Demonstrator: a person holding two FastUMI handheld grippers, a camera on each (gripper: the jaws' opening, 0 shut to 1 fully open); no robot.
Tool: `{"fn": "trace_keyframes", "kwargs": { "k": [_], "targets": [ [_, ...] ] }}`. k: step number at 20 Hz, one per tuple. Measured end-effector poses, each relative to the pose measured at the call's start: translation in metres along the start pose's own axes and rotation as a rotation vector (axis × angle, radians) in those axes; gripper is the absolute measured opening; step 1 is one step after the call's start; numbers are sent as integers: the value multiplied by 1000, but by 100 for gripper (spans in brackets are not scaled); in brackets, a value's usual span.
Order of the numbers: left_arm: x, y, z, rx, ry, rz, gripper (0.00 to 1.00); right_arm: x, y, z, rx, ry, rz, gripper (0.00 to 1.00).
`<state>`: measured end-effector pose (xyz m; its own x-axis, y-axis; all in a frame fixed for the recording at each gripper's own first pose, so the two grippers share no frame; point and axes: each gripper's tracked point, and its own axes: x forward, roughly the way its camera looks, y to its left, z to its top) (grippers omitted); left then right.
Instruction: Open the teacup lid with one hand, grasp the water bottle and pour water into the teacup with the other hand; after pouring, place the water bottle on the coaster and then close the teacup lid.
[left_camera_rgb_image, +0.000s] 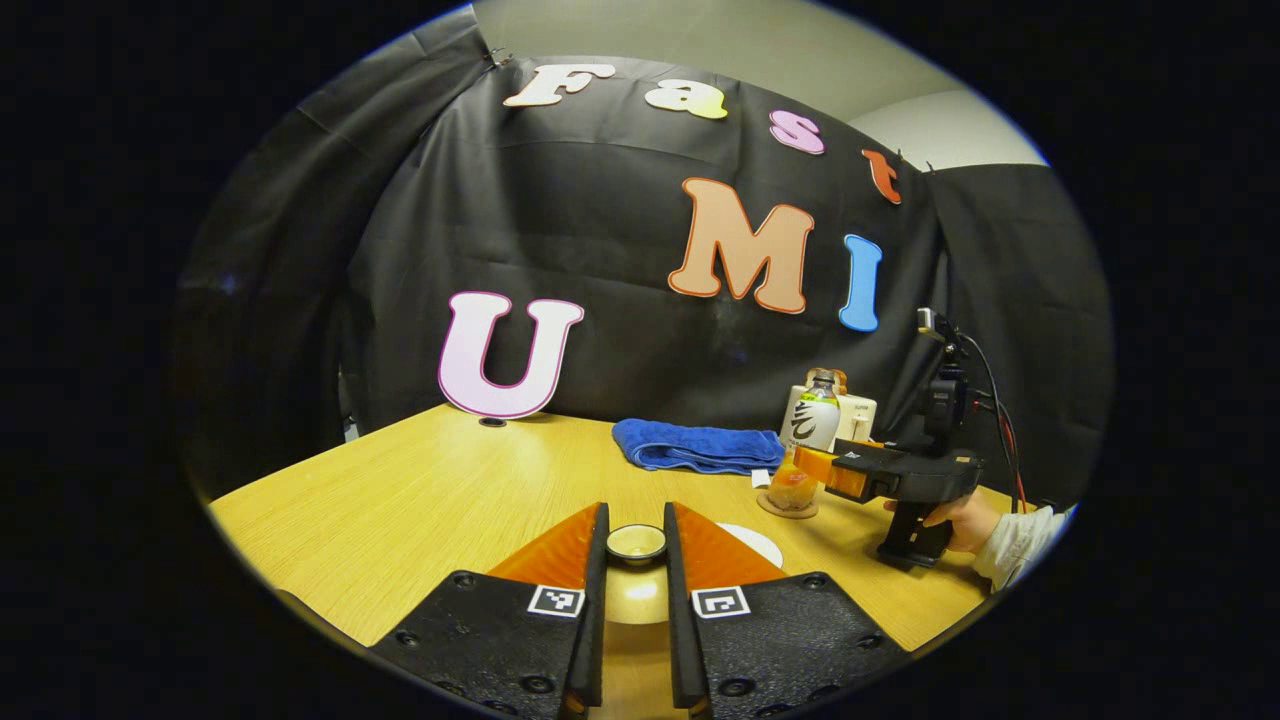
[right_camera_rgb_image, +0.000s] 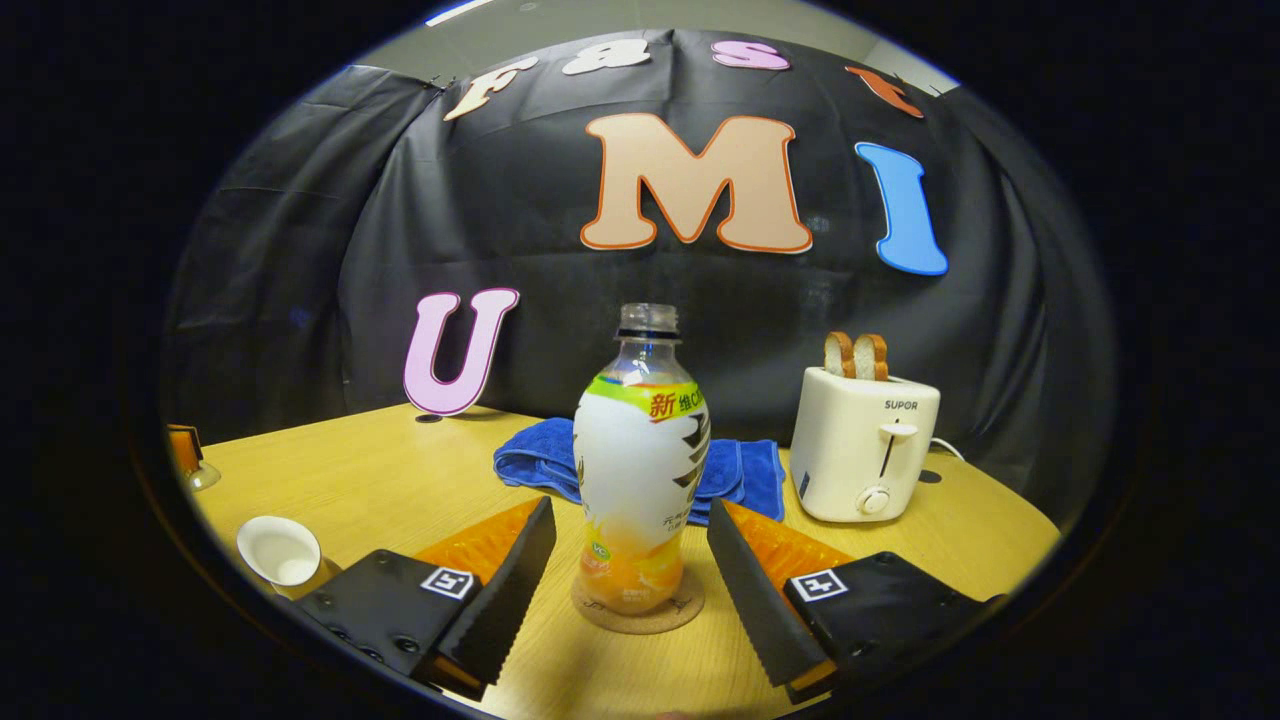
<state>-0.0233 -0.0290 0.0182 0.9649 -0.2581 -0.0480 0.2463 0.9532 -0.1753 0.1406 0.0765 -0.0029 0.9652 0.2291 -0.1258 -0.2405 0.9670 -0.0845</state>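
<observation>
Orange drink fills only the bottom part of the clear plastic water bottle (right_camera_rgb_image: 641, 470) with the white wrap label, which stands upright and uncapped on the round cork coaster (right_camera_rgb_image: 640, 610) on your pale wooden surface (right_camera_rgb_image: 400, 470). Your right tongs (right_camera_rgb_image: 632, 560) are spread wide, one finger on each side of the bottle's lower body and neither touching it. From the left gripper view you see the same bottle (left_camera_rgb_image: 812, 430) on its coaster (left_camera_rgb_image: 788, 506) with the right tongs (left_camera_rgb_image: 815, 462) reaching around it, your hand (left_camera_rgb_image: 962, 520) on the grip. Your left tongs (left_camera_rgb_image: 636, 560) are narrowed and pinch the small round knob of the cream ceramic teacup lid (left_camera_rgb_image: 636, 545), both fingers pressing its sides; whether the lid sits on the cup or is lifted off it, you cannot tell. In the right gripper view a white teacup (right_camera_rgb_image: 280, 551) lies at the lower left with its mouth toward you, its inside white; you cannot tell whether liquid is in it. A folded blue towel (right_camera_rgb_image: 745, 470) lies behind the bottle, and a cream toaster (right_camera_rgb_image: 865, 445) with two slices of bread (right_camera_rgb_image: 856, 355) standing in its slots sits to the right.
</observation>
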Motion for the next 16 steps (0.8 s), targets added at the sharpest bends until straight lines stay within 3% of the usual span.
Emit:
{"fn": "trace_keyframes", "kwargs": {
  "k": [9, 10, 13, 14, 16],
  "targets": [
    [14, -25, 0, 33, 21, -56, 24, -35, -20, 13, -23, -59, -44, 93],
    [16, -27, -1, 36, 23, -60, 24, -39, -23, 13, -16, -59, -51, 98],
    [22, -31, -3, 40, 28, -66, 24, -55, -29, 16, 6, -62, -62, 98],
    [24, -32, -3, 40, 30, -68, 24, -61, -31, 18, 11, -67, -65, 93],
    [28, -36, -7, 39, 39, -72, 24, -75, -33, 24, 16, -83, -68, 93]
  ]
}}
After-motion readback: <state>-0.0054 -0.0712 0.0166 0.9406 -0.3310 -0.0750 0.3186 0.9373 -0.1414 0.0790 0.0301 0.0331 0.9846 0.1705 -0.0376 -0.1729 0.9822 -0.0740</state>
